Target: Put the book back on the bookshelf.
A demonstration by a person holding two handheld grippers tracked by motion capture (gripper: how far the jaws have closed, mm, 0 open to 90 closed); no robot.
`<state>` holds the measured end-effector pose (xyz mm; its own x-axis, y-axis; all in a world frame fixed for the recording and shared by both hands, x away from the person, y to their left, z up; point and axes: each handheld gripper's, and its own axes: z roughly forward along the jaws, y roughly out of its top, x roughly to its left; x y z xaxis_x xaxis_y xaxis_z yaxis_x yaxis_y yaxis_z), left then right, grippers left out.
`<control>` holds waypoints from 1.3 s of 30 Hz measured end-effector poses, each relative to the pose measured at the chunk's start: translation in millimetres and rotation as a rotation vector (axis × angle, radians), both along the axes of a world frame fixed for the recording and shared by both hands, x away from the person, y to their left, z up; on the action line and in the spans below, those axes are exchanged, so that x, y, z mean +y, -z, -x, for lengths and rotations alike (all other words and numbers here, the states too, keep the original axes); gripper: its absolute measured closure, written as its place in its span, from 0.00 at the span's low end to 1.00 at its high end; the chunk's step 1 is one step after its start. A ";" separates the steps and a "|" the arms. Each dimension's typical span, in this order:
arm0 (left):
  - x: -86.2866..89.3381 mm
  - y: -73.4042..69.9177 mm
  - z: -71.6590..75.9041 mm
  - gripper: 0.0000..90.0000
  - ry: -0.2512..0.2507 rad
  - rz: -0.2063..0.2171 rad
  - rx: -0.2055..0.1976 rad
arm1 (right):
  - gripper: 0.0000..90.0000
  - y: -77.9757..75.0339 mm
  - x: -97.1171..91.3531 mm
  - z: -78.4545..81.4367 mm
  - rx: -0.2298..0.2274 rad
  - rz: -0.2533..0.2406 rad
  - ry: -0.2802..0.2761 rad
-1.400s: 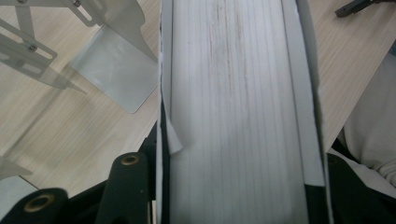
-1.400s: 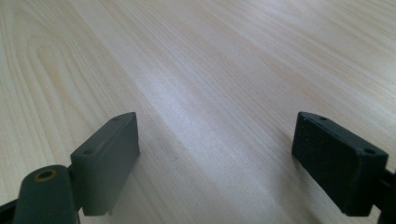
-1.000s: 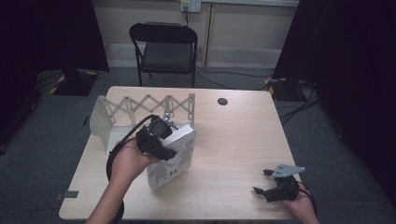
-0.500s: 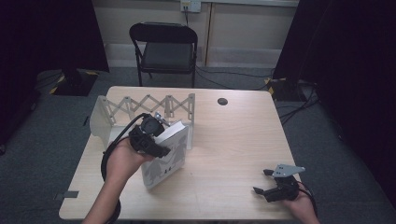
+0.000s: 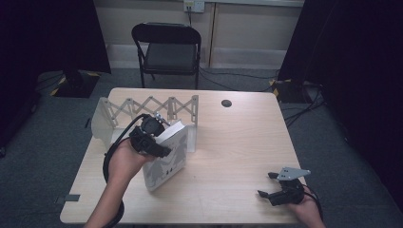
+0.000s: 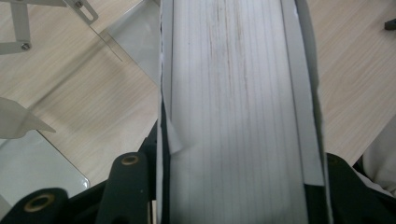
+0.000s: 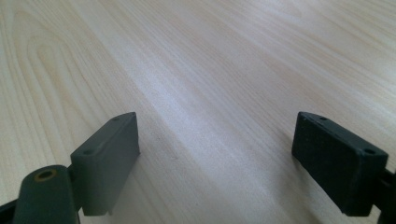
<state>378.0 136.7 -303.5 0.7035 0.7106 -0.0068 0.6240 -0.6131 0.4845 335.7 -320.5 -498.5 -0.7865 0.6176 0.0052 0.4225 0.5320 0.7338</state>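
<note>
At the near edge of the pale wood-grain surface [image 5: 237, 156], the right tool [image 5: 272, 186] rests with its two black jaws spread wide over bare wood, gripping nothing. Further in and to the left, the left tool [image 5: 151, 140] is clamped across a thick white hardback book with grey animal silhouettes on its cover [image 5: 166, 159]; in the left gripper view the jaws press on both covers, with the cream page block [image 6: 238, 112] running up between them. The book is tilted, its lower corner on or just above the surface, its top edge near the white end plate of the rack. Just behind it stands the white metal expanding book rack with a scissor-lattice back [image 5: 152, 107], and beyond that a small dark round cable port [image 5: 226, 103] in the surface. Past the far edge, a black folding chair [image 5: 168, 50] faces the scene.

The book looks heavy and rigid when pinched shut, though its smooth covers could slide and loose pages could fan if held by one board alone. The sound grasp appears to be the one shown: across the full thickness, both covers together, near the middle of an edge so the weight does not swing.
</note>
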 end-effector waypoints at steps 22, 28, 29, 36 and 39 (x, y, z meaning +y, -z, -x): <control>-8.2 -3.2 -16.6 0.58 -0.041 -0.009 0.016 | 0.16 0.0 0.0 0.0 -0.001 0.001 -0.001; -10.5 -6.2 -20.2 0.58 -0.058 -0.014 0.017 | 0.16 0.0 -0.1 -0.1 -0.001 0.000 -0.001; -10.5 -6.2 -20.2 0.58 -0.058 -0.014 0.017 | 0.16 0.0 -0.1 -0.1 -0.001 0.000 -0.001; -12.7 -7.8 -26.8 0.58 -0.087 -0.010 0.021 | 0.16 0.0 0.0 0.0 0.000 0.000 0.000; -13.9 -7.4 -29.1 0.58 -0.093 -0.021 0.022 | 0.16 0.0 0.0 0.0 0.001 0.000 0.000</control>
<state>407.1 122.8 -296.1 0.6342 0.7732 -0.0061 0.6891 -0.5616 0.4581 335.7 -320.5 -498.4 -0.7864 0.6177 0.0058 0.4232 0.5319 0.7335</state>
